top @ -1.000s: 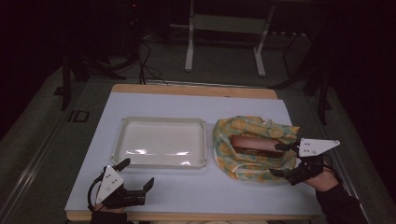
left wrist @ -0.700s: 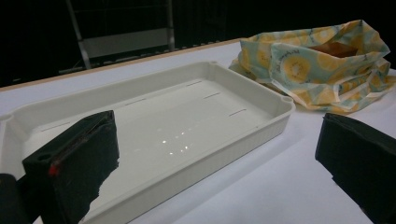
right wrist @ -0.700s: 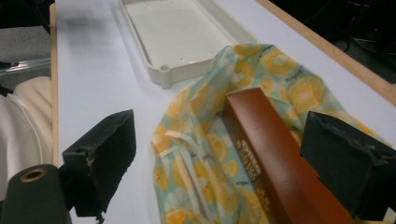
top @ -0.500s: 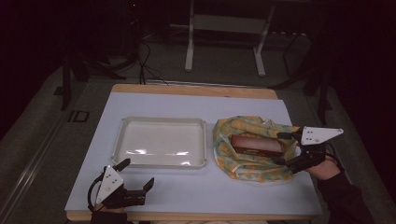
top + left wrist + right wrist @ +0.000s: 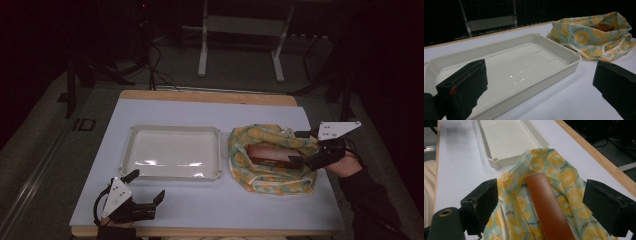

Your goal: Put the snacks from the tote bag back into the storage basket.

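brown box [image 5: 546,205] lies inside the open yellow-patterned cloth bag [image 5: 272,157] on the right half of the white table [image 5: 200,205], long and flat, its near end toward the right gripper [image 5: 299,147]. in the right gripper view the jaws stand released, one on each side of the box, wide of it and not touching it; fruit-print cloth is bunched under and around them. judging from this, the work in hand is taking the box out of the bag, and the grasp itself is not yet made: the jaws need to come in on the box's long sides and clench. the white tray [image 5: 172,152] sits just beside the bag, to its left, with nothing in it, so it looks like the likely place for the box, though that is a guess. the left gripper [image 5: 145,192] rests at the near edge of the table in front of the tray, jaws released and grasping nothing, well apart from the bag. so lifting the box clear of the loose cloth and setting it down are both left to do.
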